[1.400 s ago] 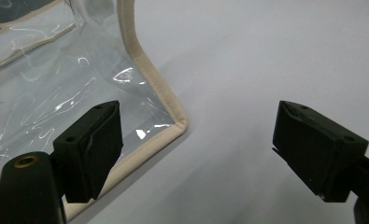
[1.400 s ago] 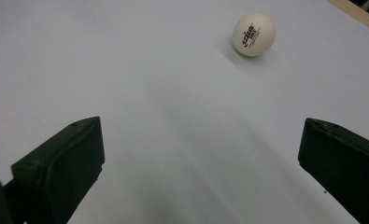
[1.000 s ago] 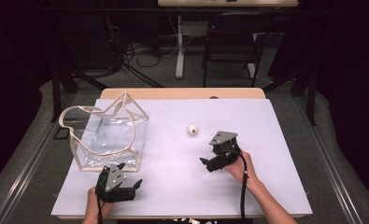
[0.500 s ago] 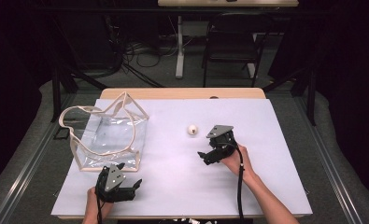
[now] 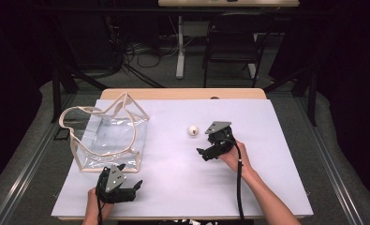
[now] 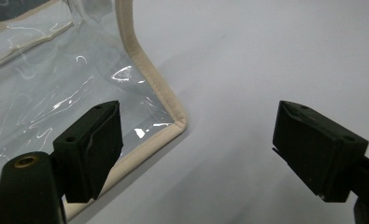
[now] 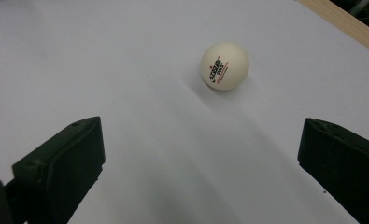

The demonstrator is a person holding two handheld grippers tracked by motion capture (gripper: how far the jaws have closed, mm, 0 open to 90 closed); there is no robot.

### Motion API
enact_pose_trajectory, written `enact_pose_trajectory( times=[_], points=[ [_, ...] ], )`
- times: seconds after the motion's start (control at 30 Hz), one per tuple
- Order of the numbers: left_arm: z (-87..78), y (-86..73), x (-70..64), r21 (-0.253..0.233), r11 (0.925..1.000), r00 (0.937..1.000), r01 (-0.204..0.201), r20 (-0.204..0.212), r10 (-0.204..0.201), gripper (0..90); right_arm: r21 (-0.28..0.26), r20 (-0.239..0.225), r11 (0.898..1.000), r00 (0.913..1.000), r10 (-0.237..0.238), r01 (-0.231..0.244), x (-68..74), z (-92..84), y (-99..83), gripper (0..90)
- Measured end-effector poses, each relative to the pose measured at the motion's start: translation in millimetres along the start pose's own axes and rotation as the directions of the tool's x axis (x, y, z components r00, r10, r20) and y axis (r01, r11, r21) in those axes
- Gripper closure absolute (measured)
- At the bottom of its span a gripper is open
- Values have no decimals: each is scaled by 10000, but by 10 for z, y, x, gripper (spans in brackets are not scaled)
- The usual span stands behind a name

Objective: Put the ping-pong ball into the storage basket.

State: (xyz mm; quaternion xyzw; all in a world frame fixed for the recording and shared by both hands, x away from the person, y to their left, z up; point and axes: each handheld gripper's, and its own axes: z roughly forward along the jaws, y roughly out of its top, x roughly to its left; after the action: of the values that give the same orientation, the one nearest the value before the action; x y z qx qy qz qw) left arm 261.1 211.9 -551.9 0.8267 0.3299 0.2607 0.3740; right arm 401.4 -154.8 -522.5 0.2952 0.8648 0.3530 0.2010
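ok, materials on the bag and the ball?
Bag: clear, glossy flexible plastic, likely vinyl, with creases and glare; beige trim looks like matte fabric binding. Ball: smooth, matte off-white shell with a printed logo, probably a plastic table tennis ball.

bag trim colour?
Beige trim on a clear plastic bag; the left gripper view shows it best.

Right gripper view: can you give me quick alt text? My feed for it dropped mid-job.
A white ping-pong ball with small printed lettering lies untouched on the pale table cover, ahead of the open right claw and a little right of centre. The two black jaws stand wide apart at the bottom corners, with a strip of wooden table edge at upper right.
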Motion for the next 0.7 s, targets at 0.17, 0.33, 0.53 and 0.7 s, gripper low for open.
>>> enact_pose_trajectory(
  times=[0.17, 0.33, 0.53, 0.7],
  points=[
    [-2, -1, 4, -4, 10000, 10000, -6, 14, 6, 164, 110, -15, 9999, 10000, 6, -5, -39, 46, 36, 5],
    [-1, -1, 4, -7, 10000, 10000, -10, 11, 10, 164, 58, 29, 9999, 9999, 121, -122, -92, 83, 73, 5],
    [2, -2, 5, -9, 10000, 10000, -8, -1, 8, 164, 140, -17, 9996, 9997, 231, -231, -135, 137, 97, 5],
    [3, -2, 6, -9, 10000, 10000, -7, 1, 7, 164, 149, -65, 9994, 9994, 327, -326, -165, 182, 115, 5]
  ],
)
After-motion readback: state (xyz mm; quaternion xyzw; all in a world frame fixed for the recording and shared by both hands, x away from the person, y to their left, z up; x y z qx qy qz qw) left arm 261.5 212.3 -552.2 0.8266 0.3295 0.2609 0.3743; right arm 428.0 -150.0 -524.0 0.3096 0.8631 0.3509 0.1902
